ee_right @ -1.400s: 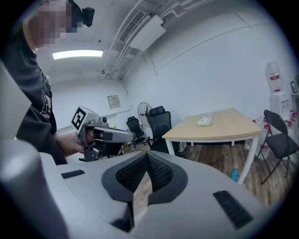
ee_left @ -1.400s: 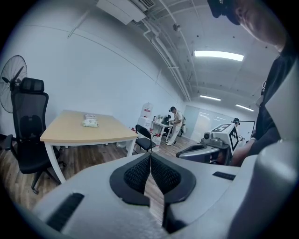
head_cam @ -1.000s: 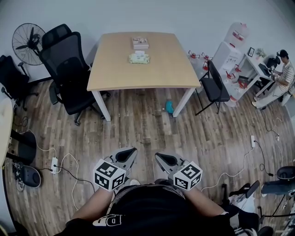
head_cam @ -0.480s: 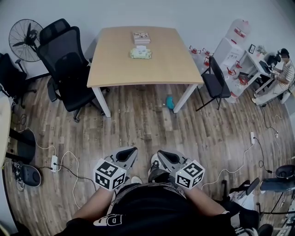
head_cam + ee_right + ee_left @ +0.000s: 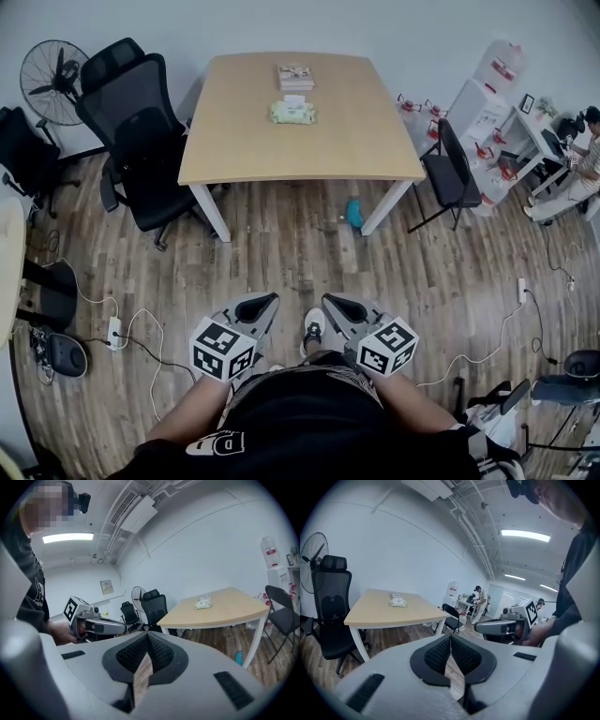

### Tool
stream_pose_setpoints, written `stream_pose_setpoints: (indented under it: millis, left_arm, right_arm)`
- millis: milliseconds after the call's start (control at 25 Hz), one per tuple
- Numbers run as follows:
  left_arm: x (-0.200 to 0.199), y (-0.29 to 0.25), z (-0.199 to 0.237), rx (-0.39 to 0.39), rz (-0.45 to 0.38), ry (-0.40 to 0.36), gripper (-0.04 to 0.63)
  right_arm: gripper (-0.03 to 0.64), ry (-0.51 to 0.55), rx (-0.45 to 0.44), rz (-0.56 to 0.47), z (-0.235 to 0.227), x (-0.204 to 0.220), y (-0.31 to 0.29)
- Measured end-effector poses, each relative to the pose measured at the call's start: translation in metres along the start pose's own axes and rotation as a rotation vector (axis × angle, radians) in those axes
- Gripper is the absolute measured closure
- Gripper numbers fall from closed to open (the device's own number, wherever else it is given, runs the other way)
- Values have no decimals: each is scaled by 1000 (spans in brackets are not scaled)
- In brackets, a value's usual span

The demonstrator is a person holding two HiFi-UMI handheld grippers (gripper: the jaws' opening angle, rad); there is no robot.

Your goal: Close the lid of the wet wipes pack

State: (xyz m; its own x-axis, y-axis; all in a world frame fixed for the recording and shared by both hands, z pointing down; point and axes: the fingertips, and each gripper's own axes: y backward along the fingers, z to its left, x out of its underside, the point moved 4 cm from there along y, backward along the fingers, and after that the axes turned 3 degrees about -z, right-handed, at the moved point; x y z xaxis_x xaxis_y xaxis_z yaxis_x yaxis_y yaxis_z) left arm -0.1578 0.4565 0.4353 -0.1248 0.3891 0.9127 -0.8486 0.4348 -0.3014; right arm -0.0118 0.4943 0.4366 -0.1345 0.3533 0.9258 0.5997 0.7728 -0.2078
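The pale green wet wipes pack [image 5: 292, 112] lies on the far half of a light wooden table [image 5: 356, 150], with a white flap at its far edge; whether the lid is up is too small to tell. The pack also shows in the left gripper view [image 5: 398, 602] and the right gripper view [image 5: 204, 603]. My left gripper [image 5: 265, 300] and right gripper [image 5: 330, 303] are held side by side close to my body, over the wood floor, far from the table. Both are shut with nothing between the pads.
A second flat packet [image 5: 294, 75] lies behind the wipes. A black office chair [image 5: 141, 141] and a fan [image 5: 54, 70] stand left of the table, a smaller chair [image 5: 452, 173] to its right. A blue object [image 5: 354, 214] lies under the table. Cables and a power strip [image 5: 116, 333] run at left.
The view has drifted a little towards the table and a shoe has come into sight between the grippers. Both grippers stay shut and held low.
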Motion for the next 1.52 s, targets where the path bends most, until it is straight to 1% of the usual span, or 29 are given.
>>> stream_pose_setpoints:
  millis: [360, 760, 880, 1200, 1360, 1520]
  left_arm:
    - [-45, -65, 35, -21, -8, -9, 575]
    - [-78, -123, 67, -87, -7, -3, 575]
    - [-85, -142, 69, -98, 1, -26, 575]
    - [-99, -191, 69, -90, 8, -41, 575]
    - [-103, -203, 68, -93, 13, -28, 575]
    - [-101, -206, 70, -106, 27, -21, 575]
  right_arm:
    - [612, -11, -24, 6, -73, -39, -36]
    - [612, 1, -91, 20, -140, -72, -63]
    - [612, 5, -103, 27, -159, -79, -64]
    - [612, 1, -125, 40, -200, -85, -62]
    - [612, -4, -123, 36, -215, -89, -60]
    - [612, -20, -128, 42, -222, -84, -61]
